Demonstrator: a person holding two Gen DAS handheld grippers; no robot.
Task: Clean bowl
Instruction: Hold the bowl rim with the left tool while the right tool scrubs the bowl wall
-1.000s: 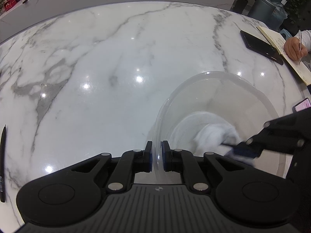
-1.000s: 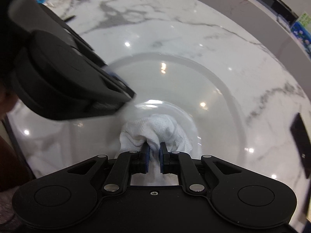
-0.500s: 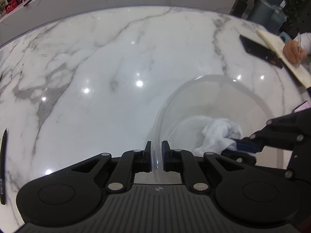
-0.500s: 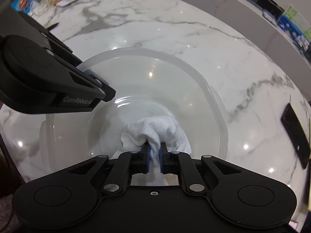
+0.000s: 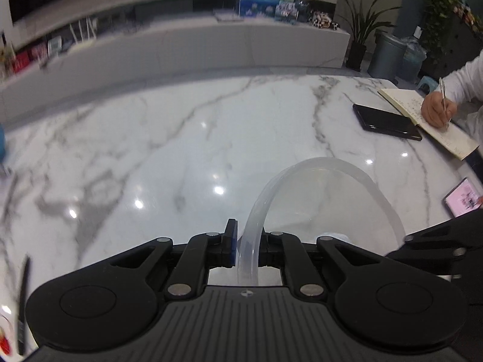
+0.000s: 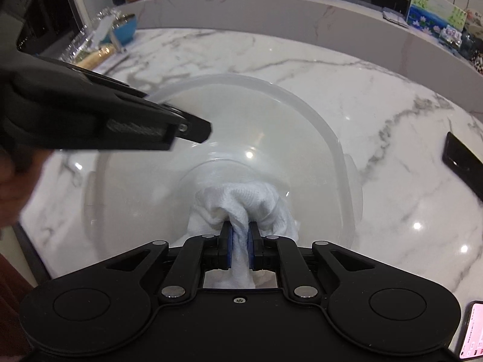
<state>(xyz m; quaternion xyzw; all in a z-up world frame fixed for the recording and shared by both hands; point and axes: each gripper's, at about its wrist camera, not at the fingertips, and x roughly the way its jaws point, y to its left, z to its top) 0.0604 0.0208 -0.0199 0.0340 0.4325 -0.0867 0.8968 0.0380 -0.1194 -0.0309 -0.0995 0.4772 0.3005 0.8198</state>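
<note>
Mid-wipe, judging by position: left claw point(image 5: 248, 249) pinched bowl point(image 6: 302, 126) rim, right claw point(image 6: 239, 249) gripped cloth point(image 6: 241, 199) against bowl floor; walls apparently left.

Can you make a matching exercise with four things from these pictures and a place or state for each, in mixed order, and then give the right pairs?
Things:
1. bowl
2. white cloth
3. black phone
4. notebook

Places or states:
A. being written in by a person with a pen
B. rim clamped in the left gripper
C. lying flat on the marble table, beside the notebook
D. pinched in the right gripper, down inside the bowl

Pairs: 1-B, 2-D, 3-C, 4-A
</note>
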